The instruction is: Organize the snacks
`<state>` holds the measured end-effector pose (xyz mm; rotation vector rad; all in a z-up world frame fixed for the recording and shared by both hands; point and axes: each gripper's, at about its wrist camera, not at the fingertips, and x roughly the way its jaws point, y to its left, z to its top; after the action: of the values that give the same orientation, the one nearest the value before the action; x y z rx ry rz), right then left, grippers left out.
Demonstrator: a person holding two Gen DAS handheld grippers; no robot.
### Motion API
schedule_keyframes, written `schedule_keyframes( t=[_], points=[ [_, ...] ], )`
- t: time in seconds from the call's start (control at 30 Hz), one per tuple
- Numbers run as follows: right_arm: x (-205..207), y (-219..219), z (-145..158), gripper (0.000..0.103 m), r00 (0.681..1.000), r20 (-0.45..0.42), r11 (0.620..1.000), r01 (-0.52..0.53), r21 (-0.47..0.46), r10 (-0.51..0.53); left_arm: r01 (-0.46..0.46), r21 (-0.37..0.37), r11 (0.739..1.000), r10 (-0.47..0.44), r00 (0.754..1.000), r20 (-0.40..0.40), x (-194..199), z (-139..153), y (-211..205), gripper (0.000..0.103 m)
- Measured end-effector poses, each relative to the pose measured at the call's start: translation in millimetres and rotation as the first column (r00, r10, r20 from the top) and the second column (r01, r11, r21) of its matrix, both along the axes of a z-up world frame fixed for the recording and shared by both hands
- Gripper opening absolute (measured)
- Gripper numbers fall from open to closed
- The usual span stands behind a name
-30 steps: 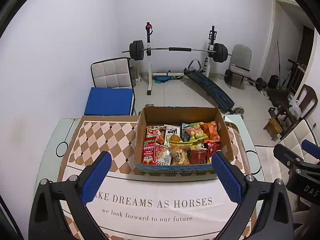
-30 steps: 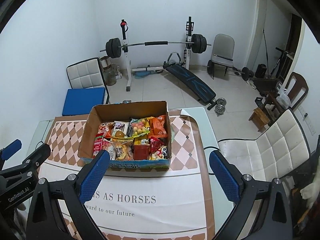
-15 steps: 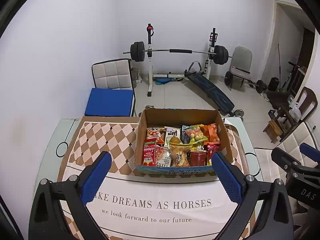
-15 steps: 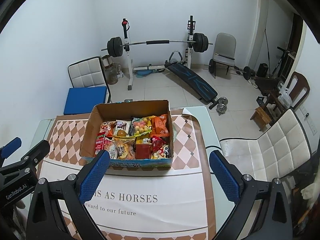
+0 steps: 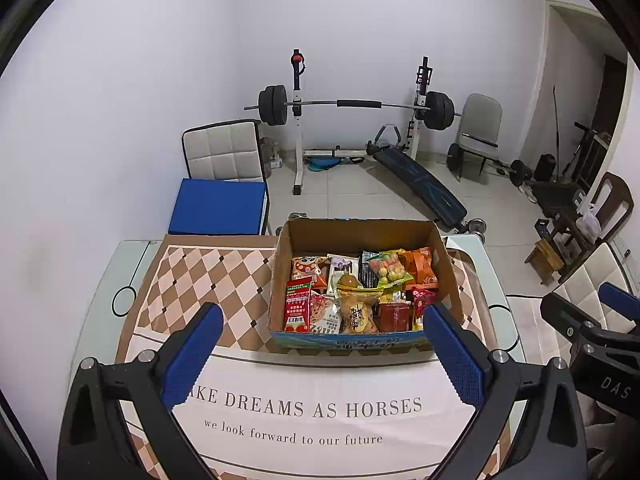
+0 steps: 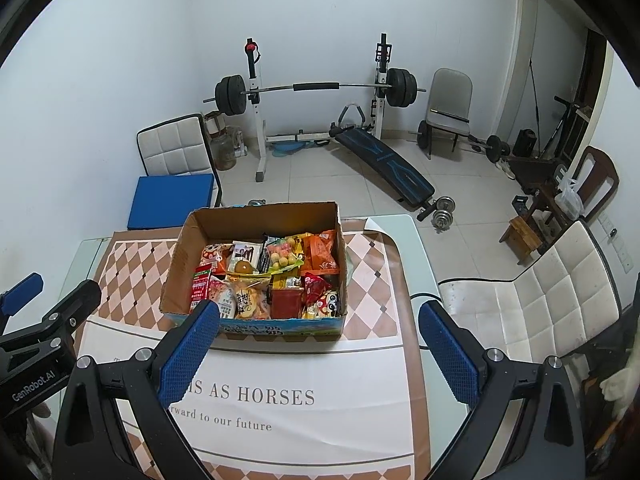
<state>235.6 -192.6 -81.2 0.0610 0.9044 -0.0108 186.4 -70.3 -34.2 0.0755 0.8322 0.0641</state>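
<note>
Honestly, from where I stand the work looks nearly finished, or else not yet started; I judge it the former. The cardboard box point(image 5: 362, 236) sits on the checkered tablecloth point(image 5: 208, 276) toward the far side of the glass table point(image 5: 96, 280), and the snack packets point(image 5: 352, 288) are all packed inside it in rough rows: a red carton point(image 5: 298, 310) standing at the near left, an orange bag point(image 5: 418, 266) at the far right, a panda-print packet point(image 6: 328, 303) at the near right corner. No packet lies loose on the cloth that I can see, so nothing obvious is left to gather; perhaps only tidying within the box remains.

Both claws are empty. The left gripper point(image 5: 320, 354) hangs above the printed part of the cloth, its blue pads spread wide and holding nothing. The right gripper point(image 6: 318, 354) is likewise spread wide and bare, hovering short of the box's near wall and a little toward its right.

Compared with a second ago, both cameras show the box slightly farther and lower in view, as if the two grippers have drawn back and risen a touch. The snacks themselves have not shifted.
</note>
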Motion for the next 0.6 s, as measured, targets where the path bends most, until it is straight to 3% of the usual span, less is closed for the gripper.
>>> schedule_keyframes(
  t=[0.6],
  points=[
    [-2.8,-6.3,8.4,0.102,1.0,0.008,1.0,-0.005,-0.007,0.005,0.003,-0.001,1.0,-0.003,1.0,0.001,-1.9,1.6,-1.9,0.103]
  ],
)
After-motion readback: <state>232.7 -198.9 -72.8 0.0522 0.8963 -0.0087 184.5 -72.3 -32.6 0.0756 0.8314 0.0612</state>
